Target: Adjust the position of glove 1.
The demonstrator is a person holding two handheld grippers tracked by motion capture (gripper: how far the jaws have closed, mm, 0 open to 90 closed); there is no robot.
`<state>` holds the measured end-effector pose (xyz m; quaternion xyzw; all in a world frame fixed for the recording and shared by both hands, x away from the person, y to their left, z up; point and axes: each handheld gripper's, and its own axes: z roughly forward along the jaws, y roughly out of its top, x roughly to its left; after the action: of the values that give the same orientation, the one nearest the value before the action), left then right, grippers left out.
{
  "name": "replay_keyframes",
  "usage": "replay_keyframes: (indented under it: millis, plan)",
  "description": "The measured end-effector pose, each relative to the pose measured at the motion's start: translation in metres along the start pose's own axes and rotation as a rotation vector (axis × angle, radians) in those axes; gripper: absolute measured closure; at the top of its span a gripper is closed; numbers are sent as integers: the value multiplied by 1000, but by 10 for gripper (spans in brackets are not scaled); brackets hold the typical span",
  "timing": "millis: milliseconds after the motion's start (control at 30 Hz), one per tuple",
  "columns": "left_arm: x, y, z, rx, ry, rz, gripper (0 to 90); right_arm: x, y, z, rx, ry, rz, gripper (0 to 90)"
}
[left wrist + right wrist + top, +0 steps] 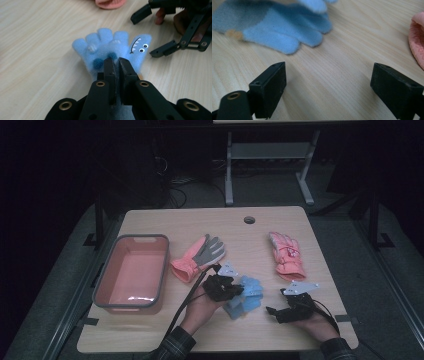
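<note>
A light blue glove [110,42] with a shark face on its thumb is pinched near the cuff by my left gripper [117,61], whose jaws are shut on the fabric. From above, the left gripper [239,291] holds this glove [251,287] at the table's front centre. A second blue glove [282,27] lies flat on the wood just beside it [239,307]. To the right of both gloves rests my right gripper [275,301], jaws wide open and holding nothing [329,72]. It also shows open in the left gripper view [151,32].
A salmon bin [107,277] with a grey rim stands at the table's left. A pink-and-grey glove [197,256] lies mid-table and a pink glove [286,254] lies to the right. A cable hole [249,219] sits near the far edge.
</note>
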<state>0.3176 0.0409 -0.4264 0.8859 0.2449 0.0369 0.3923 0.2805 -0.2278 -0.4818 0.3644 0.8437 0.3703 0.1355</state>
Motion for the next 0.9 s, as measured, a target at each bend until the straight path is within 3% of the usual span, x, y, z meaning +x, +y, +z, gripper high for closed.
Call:
replay_keyframes:
  millis: [233, 467, 600, 800, 833, 867, 900]
  plan:
    - [-5, -6, 12, 46, -8, 4, 854, 0, 0, 0, 0, 0, 1, 131]
    - [-10, -12, 20, 115, 5, 49, 847, 0, 0, 0, 0, 0, 0, 131]
    - [-10, -13, 23, 124, 4, 52, 804, 0, 0, 0, 0, 0, 0, 131]
    - [-8, -8, 19, 109, -21, 42, 450, 0, 0, 0, 0, 0, 0, 130]
    - [-9, -7, 18, 104, -22, 42, 450, 0, 0, 0, 0, 1, 0, 130]
    - [-9, -6, 19, 108, -9, 53, 336, 0, 0, 0, 0, 1, 0, 130]
    - [-9, -6, 19, 108, -9, 53, 285, 0, 0, 0, 0, 1, 0, 130]
